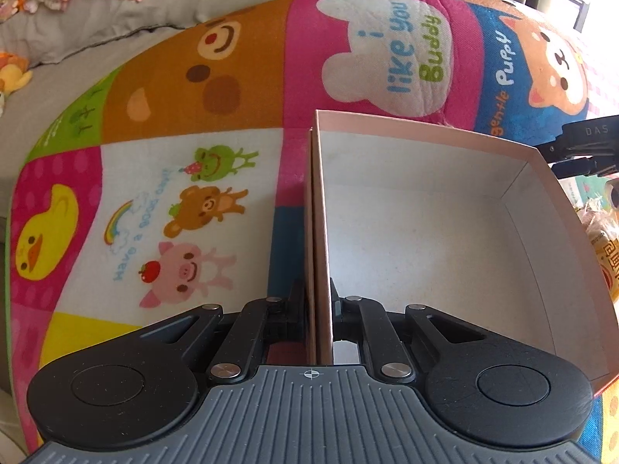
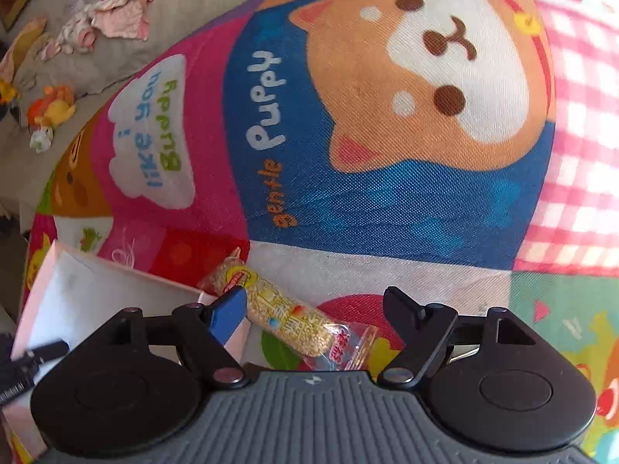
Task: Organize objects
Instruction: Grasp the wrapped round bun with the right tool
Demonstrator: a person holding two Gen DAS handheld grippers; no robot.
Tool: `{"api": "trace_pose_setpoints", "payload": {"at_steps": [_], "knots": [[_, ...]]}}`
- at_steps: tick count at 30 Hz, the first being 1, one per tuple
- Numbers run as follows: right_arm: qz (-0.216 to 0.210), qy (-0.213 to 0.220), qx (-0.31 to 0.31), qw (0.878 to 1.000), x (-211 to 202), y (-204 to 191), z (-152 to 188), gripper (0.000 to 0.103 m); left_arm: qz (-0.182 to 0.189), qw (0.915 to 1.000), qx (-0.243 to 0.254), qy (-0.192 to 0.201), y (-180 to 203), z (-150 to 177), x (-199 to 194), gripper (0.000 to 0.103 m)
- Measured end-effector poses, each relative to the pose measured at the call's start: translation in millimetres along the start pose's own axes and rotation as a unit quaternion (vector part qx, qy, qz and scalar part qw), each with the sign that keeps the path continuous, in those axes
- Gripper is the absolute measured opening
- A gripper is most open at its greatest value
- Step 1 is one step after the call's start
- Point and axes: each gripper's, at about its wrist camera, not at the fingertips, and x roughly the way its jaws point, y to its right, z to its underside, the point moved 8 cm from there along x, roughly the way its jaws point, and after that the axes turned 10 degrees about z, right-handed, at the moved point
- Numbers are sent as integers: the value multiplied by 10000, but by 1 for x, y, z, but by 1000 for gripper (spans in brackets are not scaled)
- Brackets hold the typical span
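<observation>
Left wrist view: the left gripper (image 1: 319, 309) has its fingers pinching the near left wall of an empty pink box (image 1: 425, 239), one finger inside and one outside. The box sits on a cartoon-print blanket (image 1: 185, 201) spread over a grey bed (image 1: 58, 85). At the right edge the right gripper (image 1: 580, 150) shows beside the box. Right wrist view: the right gripper (image 2: 315, 309) has its fingers spread, with a wrapped snack bar (image 2: 288, 321) lying on the blanket (image 2: 387, 193) between them, untouched, just beside the corner of the box (image 2: 96, 282). Soft toys (image 2: 52, 110) lie well apart on the bed.
</observation>
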Motion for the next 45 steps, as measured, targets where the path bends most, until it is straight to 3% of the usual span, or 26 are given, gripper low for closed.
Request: {"api": "trace_pose_setpoints", "payload": {"at_steps": [4, 10, 15, 18, 20, 25, 29, 31, 33, 34, 35, 45], "knots": [[-244, -307, 110, 9992, 1, 6, 14, 47, 13, 10000, -31, 1, 1, -1, -1, 10], [-115, -365, -136, 9992, -21, 24, 53, 35, 16, 10000, -13, 20, 2, -1, -1, 11], [52, -318, -767, 9965, -47, 25, 78, 35, 52, 10000, 33, -16, 4, 2, -3, 11], [521, 142, -1558, 9863, -60, 11, 77, 35, 61, 10000, -9, -9, 4, 2, -3, 12], [749, 402, -1938, 9773, -62, -1, 69, 42, 77, 10000, -36, -14, 4, 2, -3, 12], [625, 373, -2237, 9719, -36, -29, 37, 62, 78, 9999, -33, -66, 5, 3, -4, 13], [519, 282, -2211, 9735, -15, -36, 16, 64, 85, 9998, -183, -87, 0, 4, -7, 15], [495, 140, -2144, 9754, -8, -33, 14, 64, 103, 9997, -195, -79, 0, 4, -7, 15], [452, -79, -2064, 9774, -4, -27, 22, 52, 93, 9998, -172, -60, 0, 4, -7, 15], [423, -152, -2035, 9780, -4, -25, 28, 40, 100, 9998, -174, -45, 0, 4, -6, 15], [441, -138, -2011, 9785, -6, -22, 33, 37, 111, 9998, -184, -31, 0, 4, -6, 15], [180, -298, -1113, 9932, -66, 32, 97, 36, 227, 9996, -187, 48, 5, 2, -5, 14]]}}
